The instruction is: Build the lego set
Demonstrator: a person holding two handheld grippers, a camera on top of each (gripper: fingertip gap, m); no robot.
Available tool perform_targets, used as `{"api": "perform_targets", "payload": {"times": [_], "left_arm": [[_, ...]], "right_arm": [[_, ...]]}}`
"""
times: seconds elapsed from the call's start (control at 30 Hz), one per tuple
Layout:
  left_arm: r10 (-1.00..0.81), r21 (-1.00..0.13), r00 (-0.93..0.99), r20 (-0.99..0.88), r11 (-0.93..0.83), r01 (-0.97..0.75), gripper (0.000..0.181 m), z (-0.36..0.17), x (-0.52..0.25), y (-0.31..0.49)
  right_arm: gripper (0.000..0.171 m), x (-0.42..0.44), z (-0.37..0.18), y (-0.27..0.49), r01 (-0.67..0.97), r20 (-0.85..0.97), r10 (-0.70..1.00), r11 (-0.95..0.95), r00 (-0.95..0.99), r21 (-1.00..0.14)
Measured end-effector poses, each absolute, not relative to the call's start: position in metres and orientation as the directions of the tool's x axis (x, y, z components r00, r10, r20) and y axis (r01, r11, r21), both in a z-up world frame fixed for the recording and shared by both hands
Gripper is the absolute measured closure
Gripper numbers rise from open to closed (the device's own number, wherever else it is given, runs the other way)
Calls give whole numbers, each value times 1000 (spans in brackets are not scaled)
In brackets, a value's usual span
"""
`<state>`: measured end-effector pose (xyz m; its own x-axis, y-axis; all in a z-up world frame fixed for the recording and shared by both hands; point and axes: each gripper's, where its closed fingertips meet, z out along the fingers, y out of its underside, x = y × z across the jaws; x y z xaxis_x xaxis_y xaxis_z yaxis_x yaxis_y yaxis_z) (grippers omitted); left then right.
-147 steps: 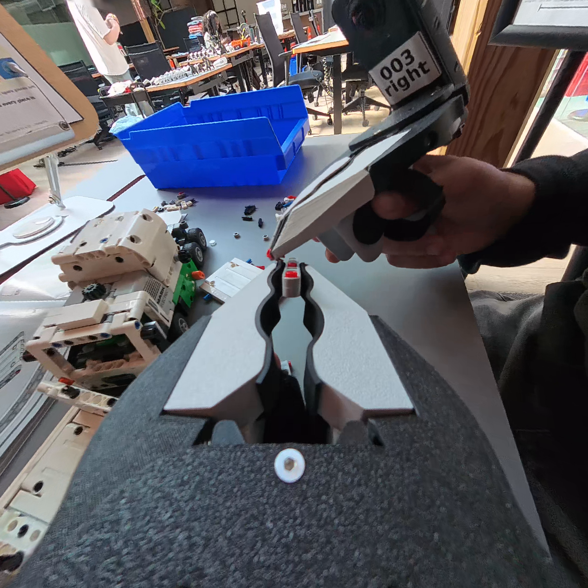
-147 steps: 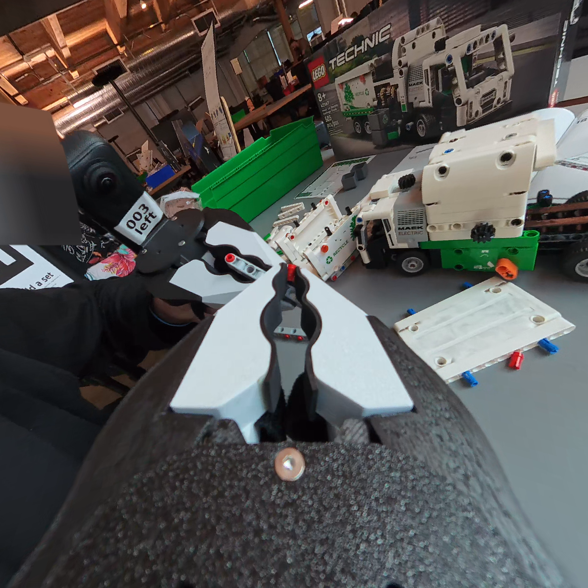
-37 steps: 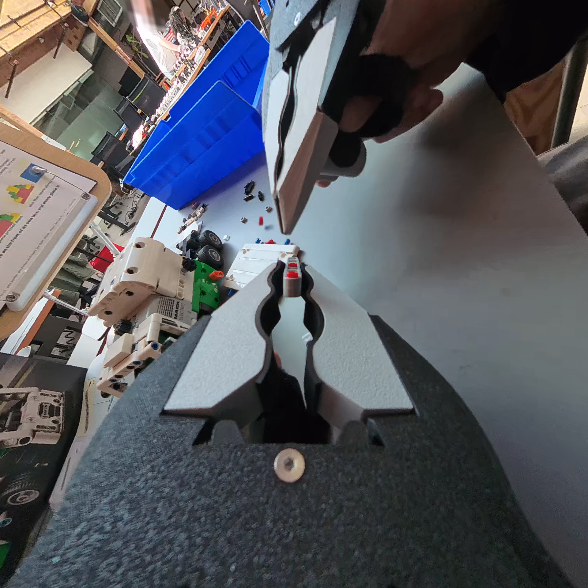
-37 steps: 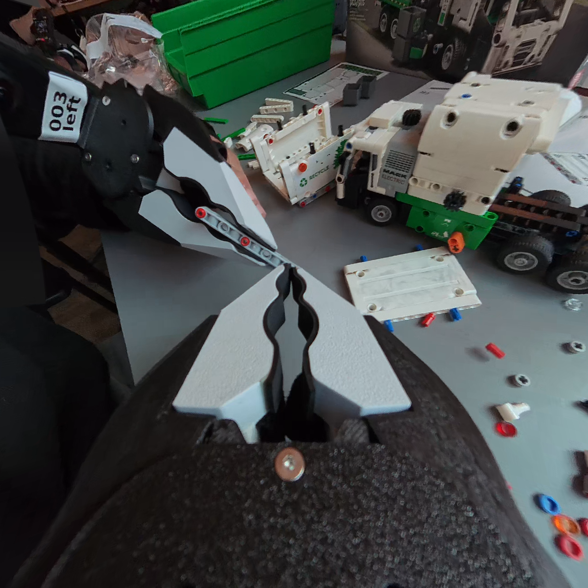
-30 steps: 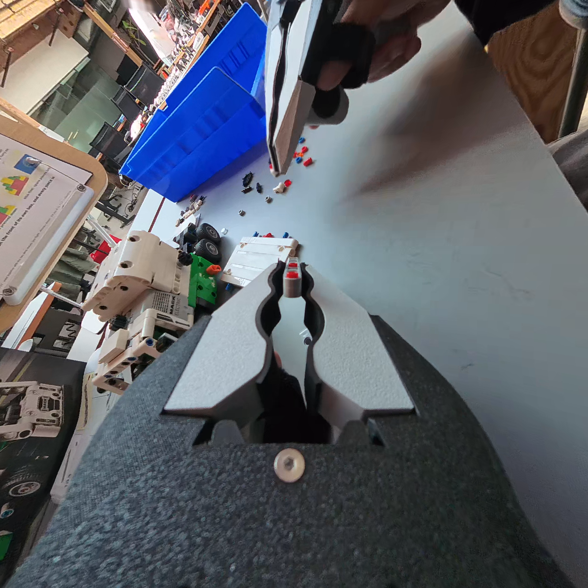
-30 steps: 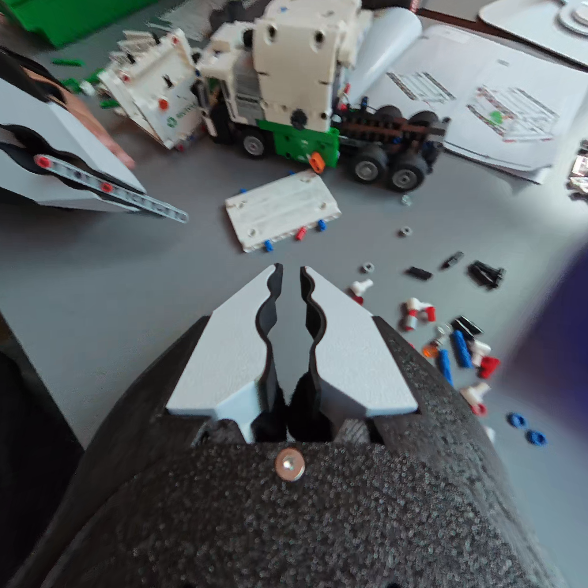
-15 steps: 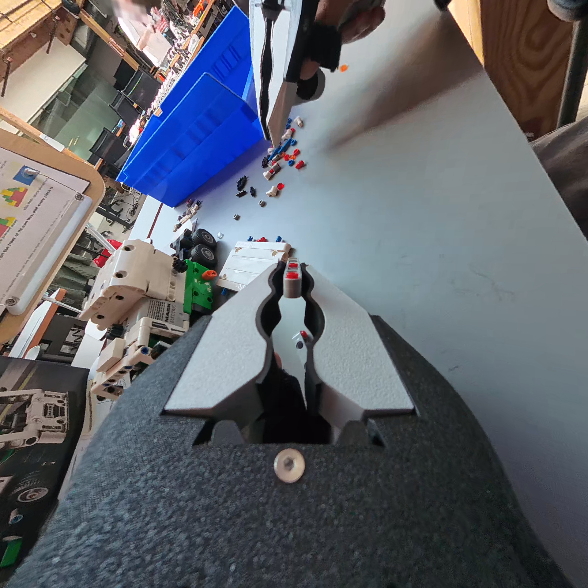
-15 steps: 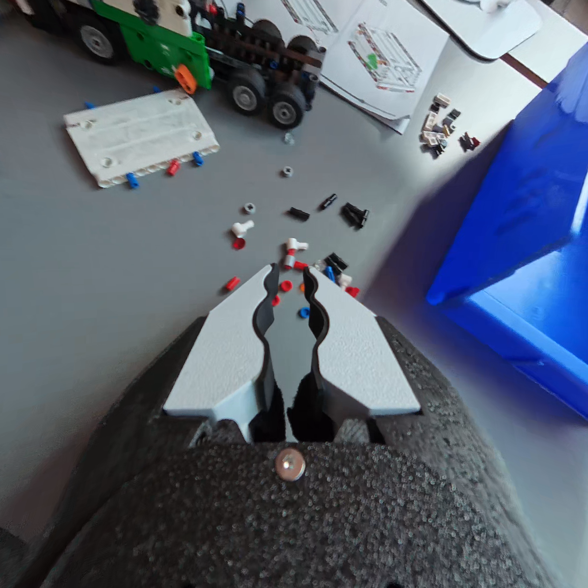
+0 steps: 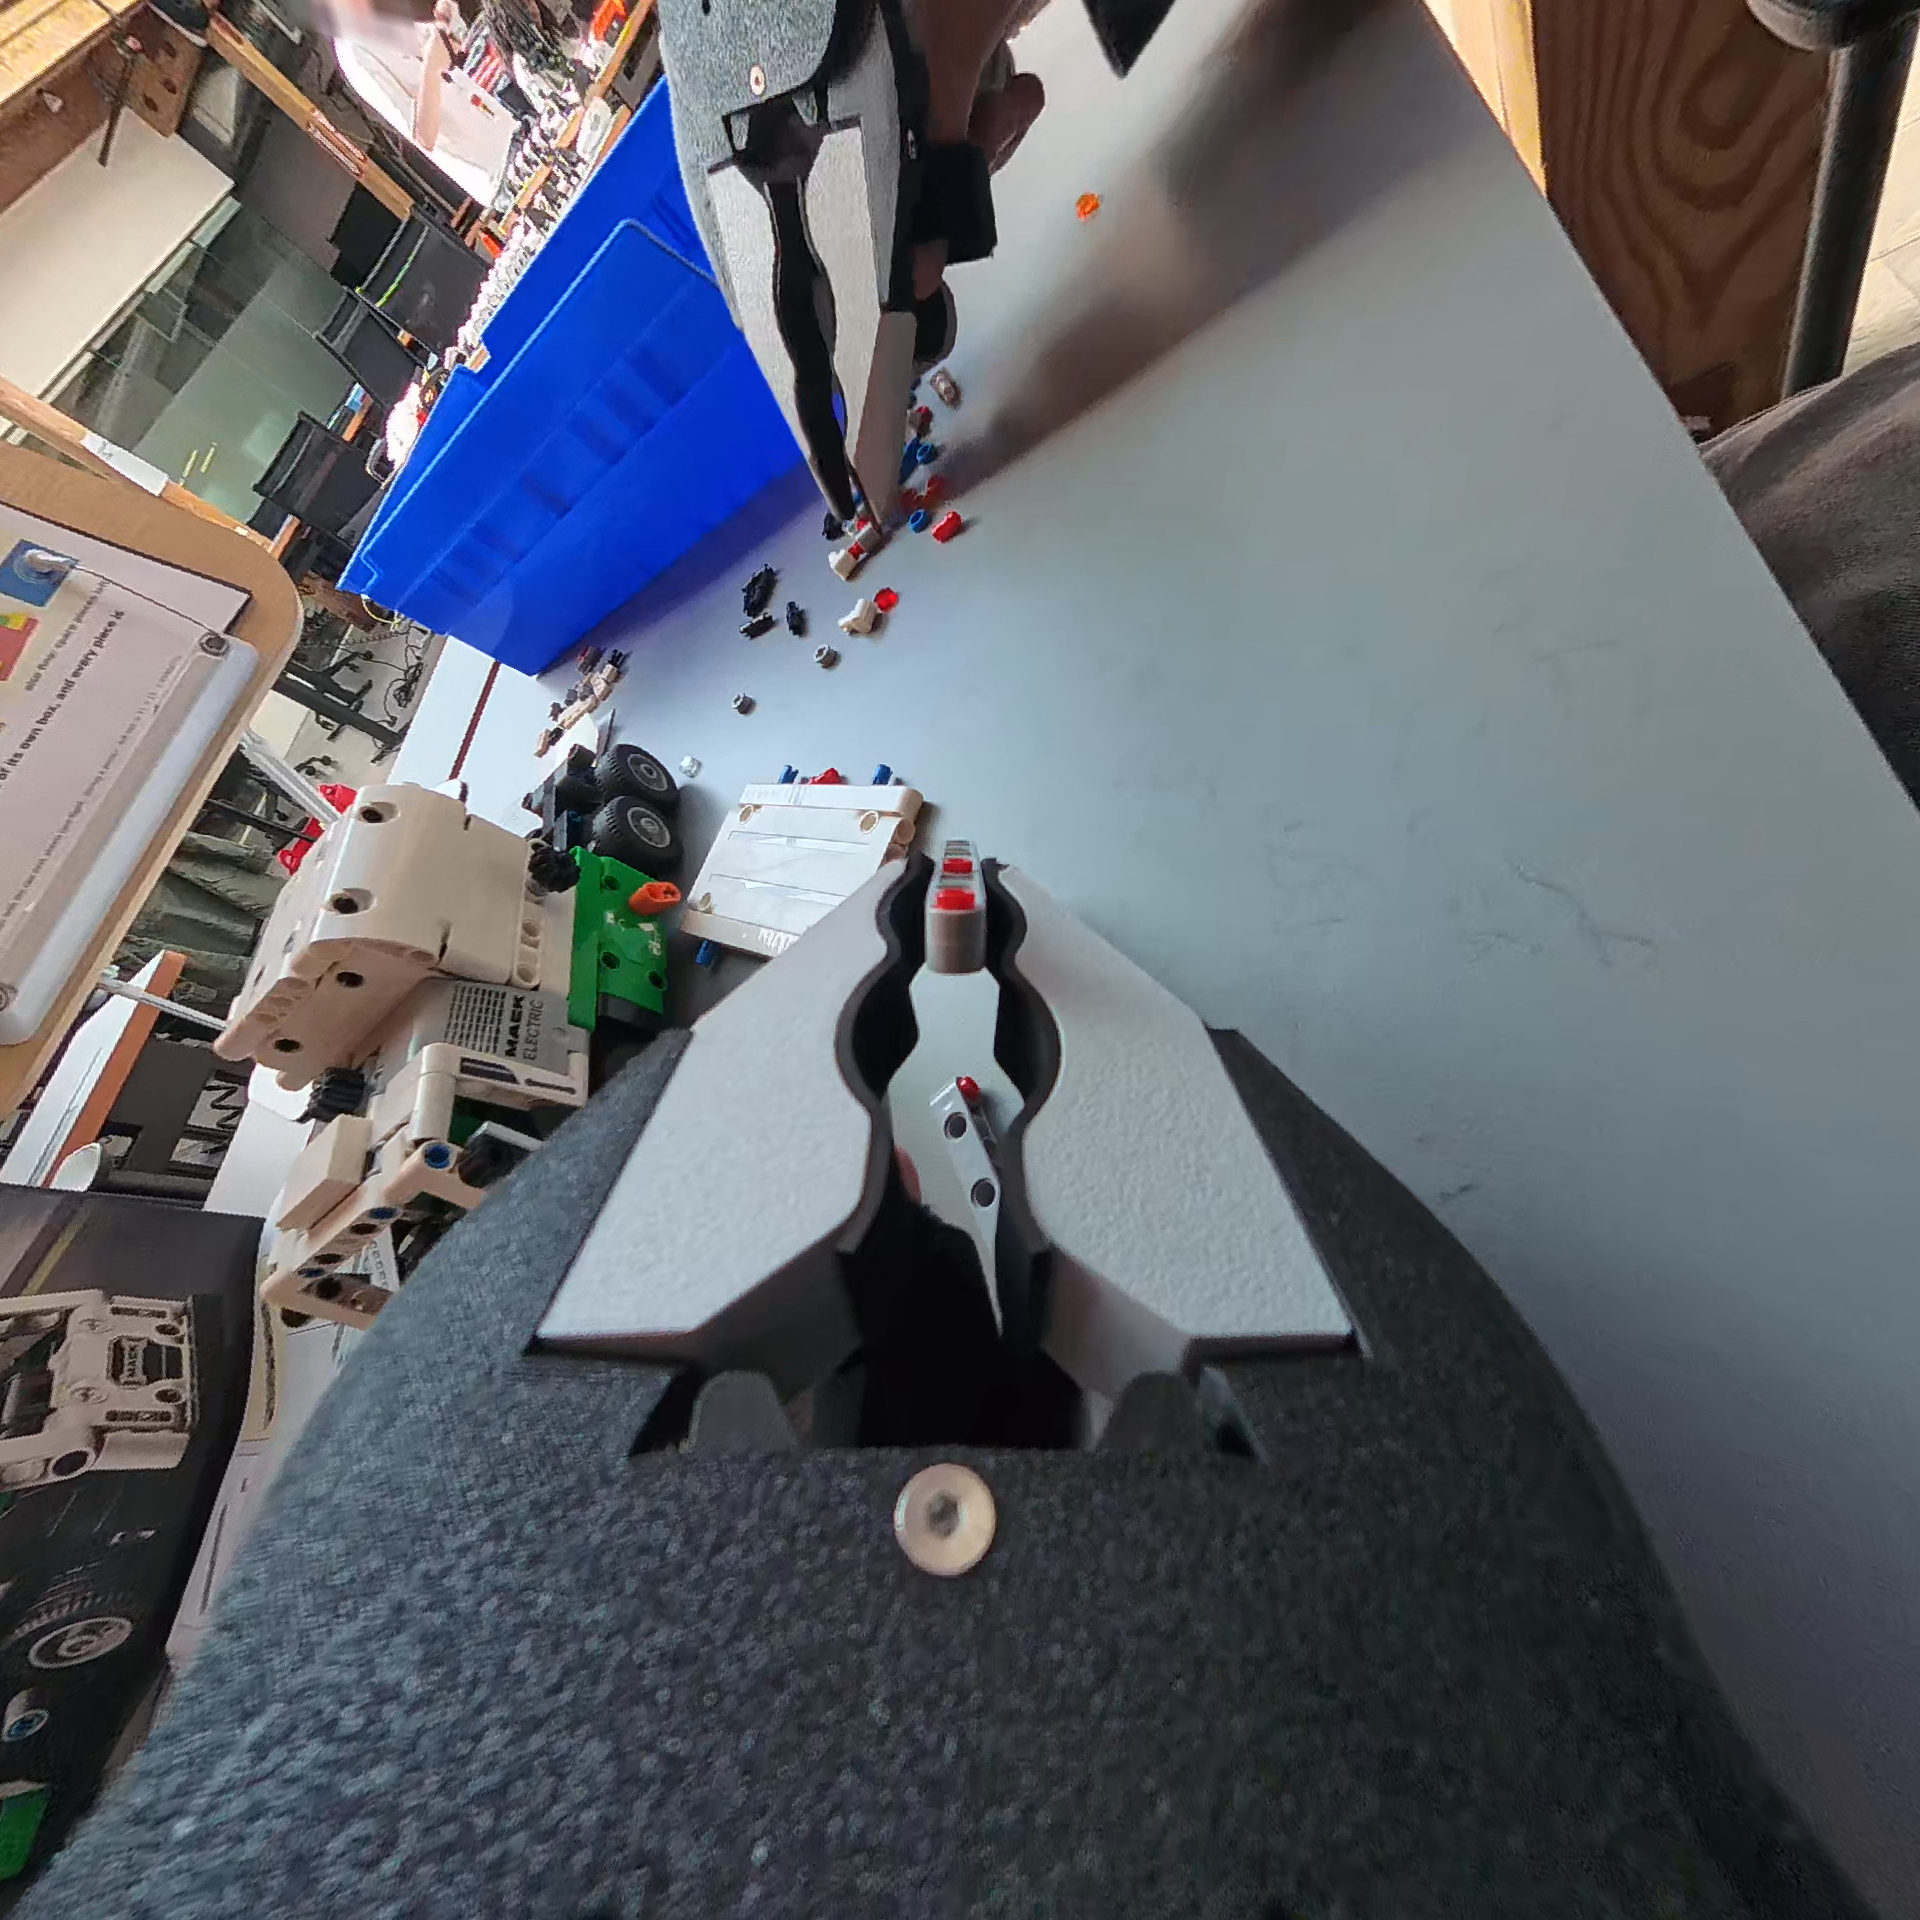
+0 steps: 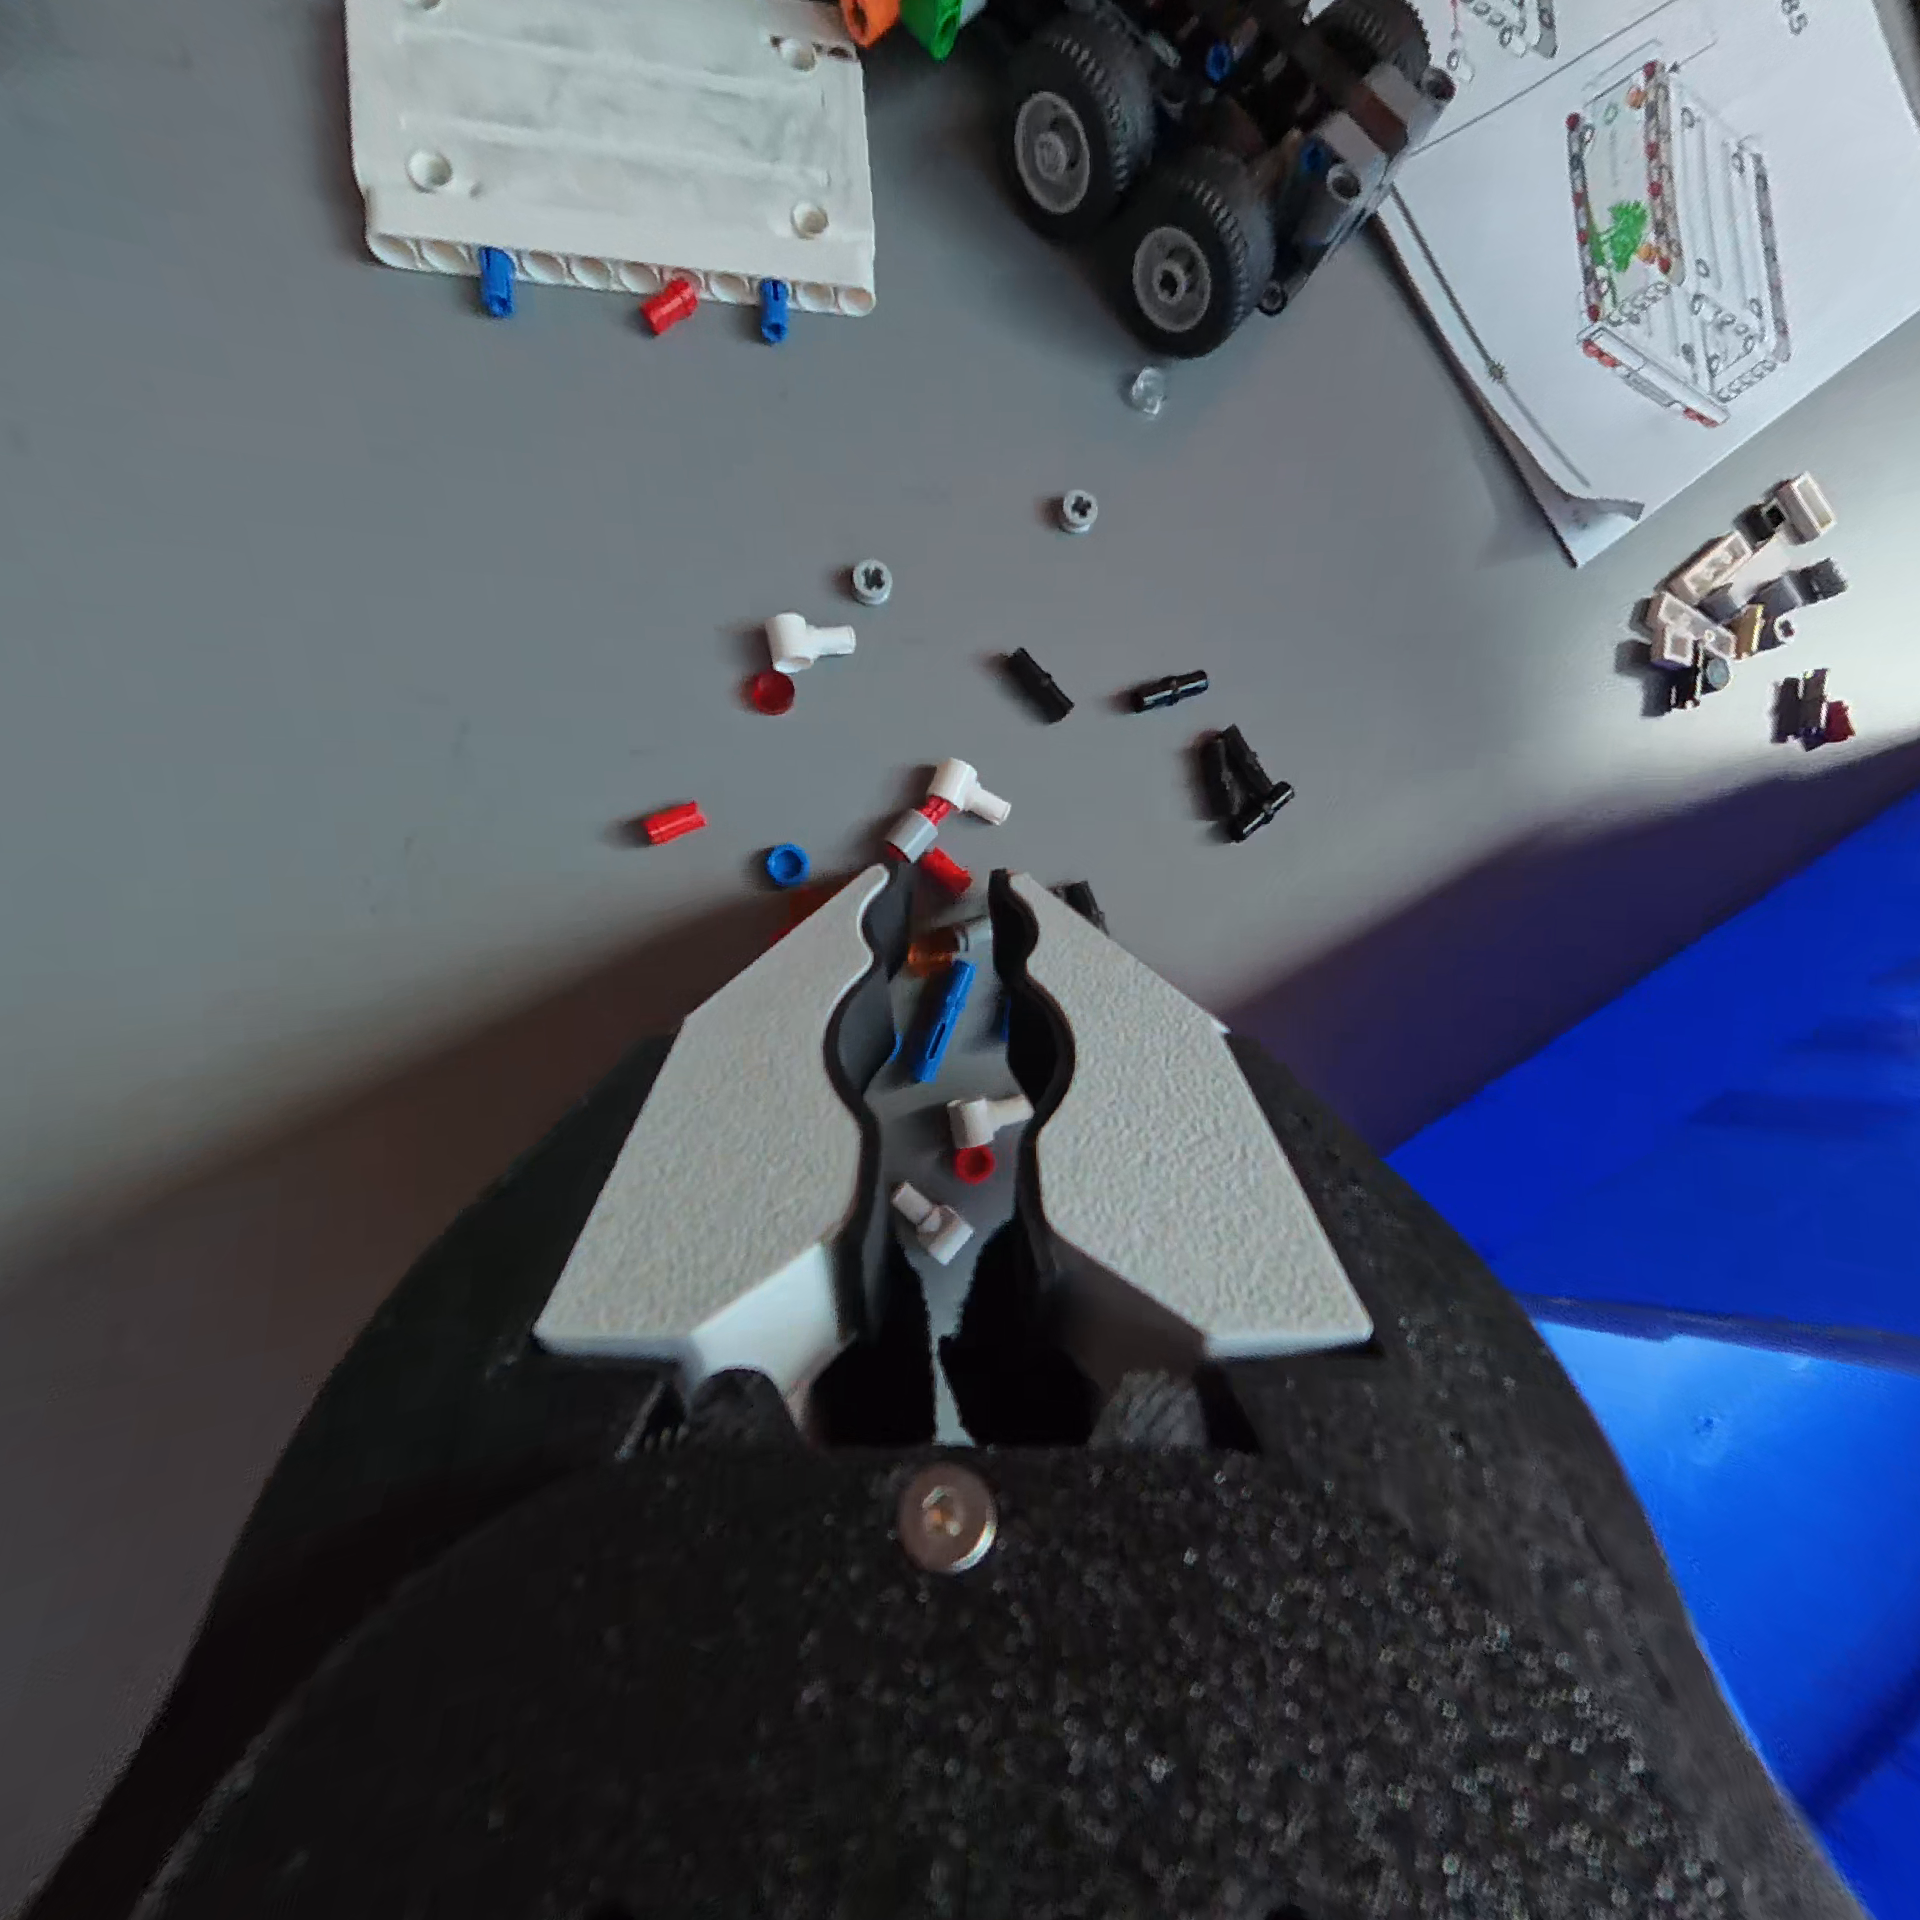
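Note:
My left gripper (image 9: pixel 954 875) is shut on a thin grey beam (image 9: pixel 956 933) with red pins and holds it above the grey table (image 9: pixel 1351 831). The white and green lego truck (image 9: pixel 416 935) stands to its left, with a white panel (image 9: pixel 800 873) just ahead. My right gripper (image 10: pixel 943 885) is slightly open, low over a pile of small pins. A blue pin (image 10: pixel 940 1023), an orange piece (image 10: pixel 928 948) and a white connector (image 10: pixel 982 1122) lie on the table between its jaws, not gripped. It also shows far off in the left wrist view (image 9: pixel 852 499).
Blue bins (image 10: pixel 1714 1247) stand right of the pile, also in the left wrist view (image 9: pixel 582 468). The white panel (image 10: pixel 613 145), truck wheels (image 10: pixel 1143 208), an instruction booklet (image 10: pixel 1662 239) and a heap of tan and black pieces (image 10: pixel 1745 613) lie ahead. Black pins (image 10: pixel 1242 784) are scattered nearby. Some 20 cm of space lies between my two pairs of fingers.
My right gripper has swung from the truck area to the small-parts pile by the blue bin and come down over it. My left gripper has kept hold of the beam, nearly still.

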<state>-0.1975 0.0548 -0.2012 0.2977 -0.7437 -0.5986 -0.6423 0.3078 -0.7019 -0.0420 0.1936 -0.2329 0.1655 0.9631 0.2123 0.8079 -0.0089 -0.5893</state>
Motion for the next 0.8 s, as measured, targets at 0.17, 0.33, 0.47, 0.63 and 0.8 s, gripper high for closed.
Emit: {"api": "perform_targets", "payload": {"times": [0.17,0.33,0.47,0.63,0.8], "left_arm": [[-757,-713,299,-581,297,-635,175,-203,-198,54],[-765,-718,297,-572,292,-632,175,-203,-198,54],[-767,-721,297,-568,290,-630,175,-203,-198,54],[-765,-717,296,-572,292,-632,175,-203,-198,54],[-763,-723,305,-570,289,-627,175,-202,-198,55]], "right_arm": [[158,-43,-235,193,811,169,979,9,111,-585],[162,-44,-236,188,781,78,995,-5,69,-625],[165,-46,-236,183,760,32,999,0,28,-650],[167,-48,-236,179,753,30,1000,22,-3,-657],[168,-55,-229,176,738,86,996,76,-24,-670]]}}
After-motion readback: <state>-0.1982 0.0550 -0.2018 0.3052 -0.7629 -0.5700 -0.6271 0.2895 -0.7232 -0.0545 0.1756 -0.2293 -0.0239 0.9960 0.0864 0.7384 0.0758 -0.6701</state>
